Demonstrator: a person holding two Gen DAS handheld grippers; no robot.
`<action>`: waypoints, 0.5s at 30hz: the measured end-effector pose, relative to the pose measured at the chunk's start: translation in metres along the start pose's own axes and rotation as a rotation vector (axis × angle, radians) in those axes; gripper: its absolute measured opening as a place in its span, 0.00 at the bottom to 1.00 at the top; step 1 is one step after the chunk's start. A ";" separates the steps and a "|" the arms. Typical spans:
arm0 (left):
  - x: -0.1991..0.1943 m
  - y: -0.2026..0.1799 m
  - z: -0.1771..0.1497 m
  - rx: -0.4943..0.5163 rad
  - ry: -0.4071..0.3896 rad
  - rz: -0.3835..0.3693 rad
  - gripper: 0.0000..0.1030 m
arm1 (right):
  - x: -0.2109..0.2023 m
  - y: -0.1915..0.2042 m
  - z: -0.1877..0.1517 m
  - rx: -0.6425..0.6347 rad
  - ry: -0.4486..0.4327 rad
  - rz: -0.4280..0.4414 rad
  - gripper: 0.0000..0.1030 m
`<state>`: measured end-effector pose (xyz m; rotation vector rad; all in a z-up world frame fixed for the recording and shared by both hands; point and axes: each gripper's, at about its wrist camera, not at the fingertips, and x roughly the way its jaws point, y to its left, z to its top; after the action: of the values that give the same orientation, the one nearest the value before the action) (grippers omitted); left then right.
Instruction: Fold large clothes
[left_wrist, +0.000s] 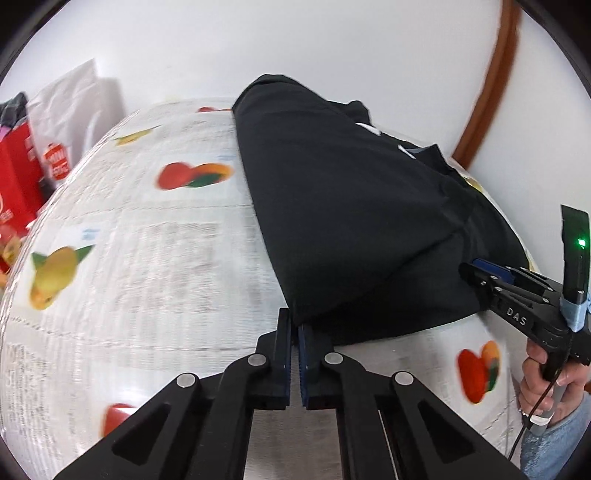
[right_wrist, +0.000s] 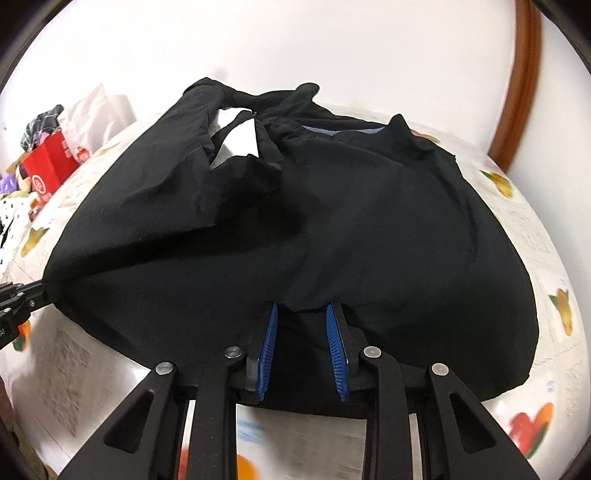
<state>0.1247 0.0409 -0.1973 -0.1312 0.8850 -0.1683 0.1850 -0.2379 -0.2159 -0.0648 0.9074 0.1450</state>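
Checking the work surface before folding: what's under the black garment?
The black garment lies on a fruit-printed tablecloth, visible all around it. Whatever sits directly beneath the fabric is covered and cannot be seen.

L tongs (left_wrist: 295, 328) pinched, R tongs (right_wrist: 301, 314) parted

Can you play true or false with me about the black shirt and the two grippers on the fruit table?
1. The shirt is black. True.
2. The left gripper is wide open and holds nothing. False: it is shut on the shirt's corner.
3. The right gripper is open at the shirt's near edge. True.
4. The tablecloth has stars on it. False: it has fruit pictures.
5. A red box sits at the table's far left. True.
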 end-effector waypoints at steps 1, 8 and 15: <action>-0.001 0.005 -0.001 -0.012 0.004 -0.008 0.04 | 0.000 0.004 0.000 -0.006 -0.004 0.003 0.28; -0.014 0.009 -0.008 -0.023 0.023 -0.069 0.04 | -0.016 -0.004 0.003 -0.013 0.018 0.127 0.39; -0.012 0.010 -0.002 -0.029 -0.019 -0.105 0.57 | -0.031 0.009 0.038 -0.043 -0.072 0.195 0.66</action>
<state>0.1164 0.0527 -0.1916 -0.2064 0.8620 -0.2520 0.1942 -0.2273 -0.1678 -0.0106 0.8384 0.3460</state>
